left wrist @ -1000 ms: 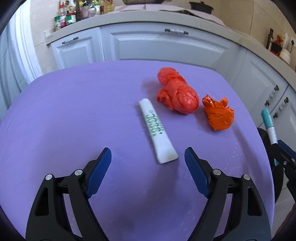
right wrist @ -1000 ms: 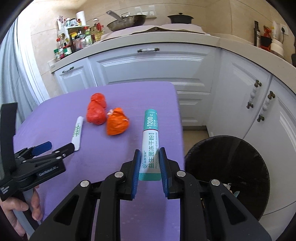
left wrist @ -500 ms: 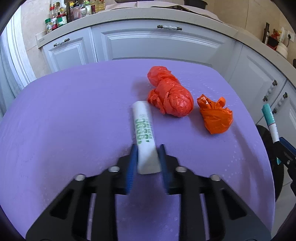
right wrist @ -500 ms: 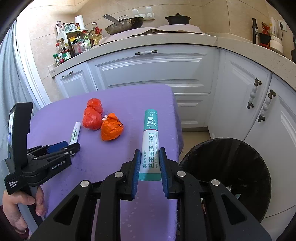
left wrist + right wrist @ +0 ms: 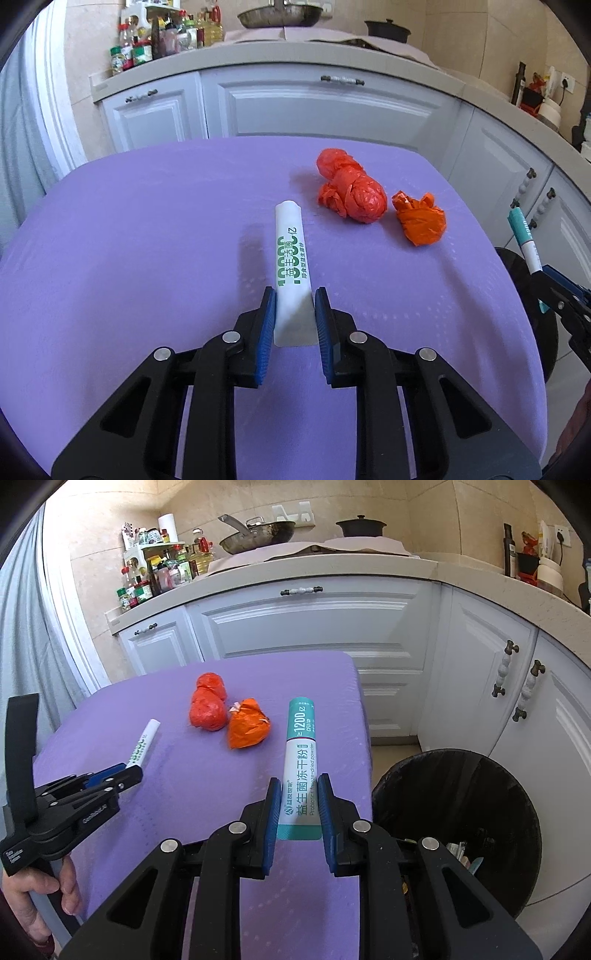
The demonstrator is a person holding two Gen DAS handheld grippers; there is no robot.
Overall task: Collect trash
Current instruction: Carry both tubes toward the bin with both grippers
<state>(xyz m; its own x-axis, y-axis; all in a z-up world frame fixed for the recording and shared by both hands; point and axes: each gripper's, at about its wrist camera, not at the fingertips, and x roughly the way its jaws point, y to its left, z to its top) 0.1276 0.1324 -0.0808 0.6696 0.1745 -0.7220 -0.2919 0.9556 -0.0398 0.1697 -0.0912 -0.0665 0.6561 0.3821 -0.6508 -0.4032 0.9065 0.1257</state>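
My left gripper (image 5: 294,314) is shut on a white sachet with green print (image 5: 290,254) and holds it lifted above the purple table (image 5: 147,240). My right gripper (image 5: 298,805) is shut on a white and teal sachet (image 5: 300,753), held over the table's right edge beside the black trash bin (image 5: 458,812). A red crumpled bag (image 5: 351,192) and an orange crumpled bag (image 5: 421,221) lie on the table beyond the left gripper. Both bags also show in the right wrist view, the red bag (image 5: 207,707) left of the orange bag (image 5: 246,729).
White kitchen cabinets (image 5: 314,624) curve around behind and to the right of the table. The bin stands on the floor at the table's right side with some trash inside. A hand (image 5: 44,886) holds the left gripper handle.
My left gripper moved forward, closed on the white sachet and lifted it off the table. My right gripper kept its hold on the teal sachet and barely moved.
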